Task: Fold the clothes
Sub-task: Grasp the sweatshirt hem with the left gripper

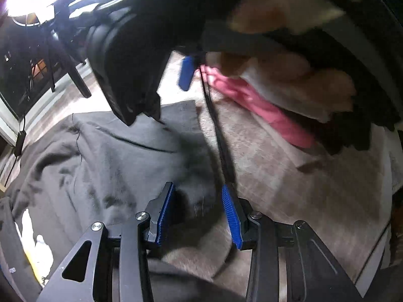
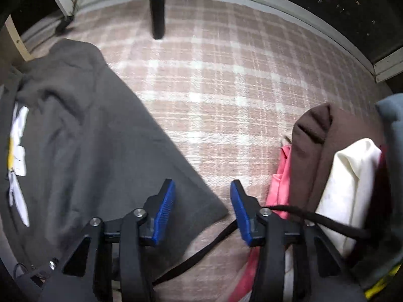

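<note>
A dark grey sweatshirt lies spread on the plaid rug. My left gripper hovers over its near edge, jaws apart with only cloth lying below them. In the right wrist view the same sweatshirt, with a white flower print, fills the left side. Its corner lies under my right gripper, which is open and pinches nothing. In the left wrist view a hand holds the right gripper's black body, with one blue fingertip showing.
A pile of clothes sits at the right: brown, white, pink and blue-grey. A black cable trails across the gripper and rug. A dark chair leg stands at the rug's far edge.
</note>
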Action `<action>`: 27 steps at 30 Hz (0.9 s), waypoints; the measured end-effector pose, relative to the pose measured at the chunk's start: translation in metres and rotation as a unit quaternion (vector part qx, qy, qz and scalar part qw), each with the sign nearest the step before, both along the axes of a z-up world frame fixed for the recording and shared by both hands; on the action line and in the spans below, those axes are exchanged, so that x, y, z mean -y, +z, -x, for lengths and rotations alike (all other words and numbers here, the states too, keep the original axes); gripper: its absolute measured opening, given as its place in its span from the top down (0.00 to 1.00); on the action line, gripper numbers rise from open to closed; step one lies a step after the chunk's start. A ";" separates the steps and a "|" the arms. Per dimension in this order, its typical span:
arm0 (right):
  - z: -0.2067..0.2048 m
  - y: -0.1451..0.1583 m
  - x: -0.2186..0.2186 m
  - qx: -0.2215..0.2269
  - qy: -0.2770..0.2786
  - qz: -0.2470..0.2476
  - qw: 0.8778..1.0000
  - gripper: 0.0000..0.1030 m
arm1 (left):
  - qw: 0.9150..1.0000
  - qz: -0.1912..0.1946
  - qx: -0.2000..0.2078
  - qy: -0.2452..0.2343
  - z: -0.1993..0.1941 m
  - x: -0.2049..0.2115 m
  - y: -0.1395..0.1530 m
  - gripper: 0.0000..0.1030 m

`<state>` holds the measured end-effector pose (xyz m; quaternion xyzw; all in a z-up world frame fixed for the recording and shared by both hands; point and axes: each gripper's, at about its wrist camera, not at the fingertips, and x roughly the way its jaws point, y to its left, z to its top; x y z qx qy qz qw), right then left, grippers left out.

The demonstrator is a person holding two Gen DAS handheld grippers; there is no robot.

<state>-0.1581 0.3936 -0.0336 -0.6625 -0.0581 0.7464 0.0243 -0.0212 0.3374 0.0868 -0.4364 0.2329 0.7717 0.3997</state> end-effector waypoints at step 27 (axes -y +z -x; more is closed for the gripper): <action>0.044 0.047 -0.010 -0.069 0.042 -0.008 0.997 0.97 | 0.933 -0.268 0.174 0.166 0.041 0.012 0.016 0.95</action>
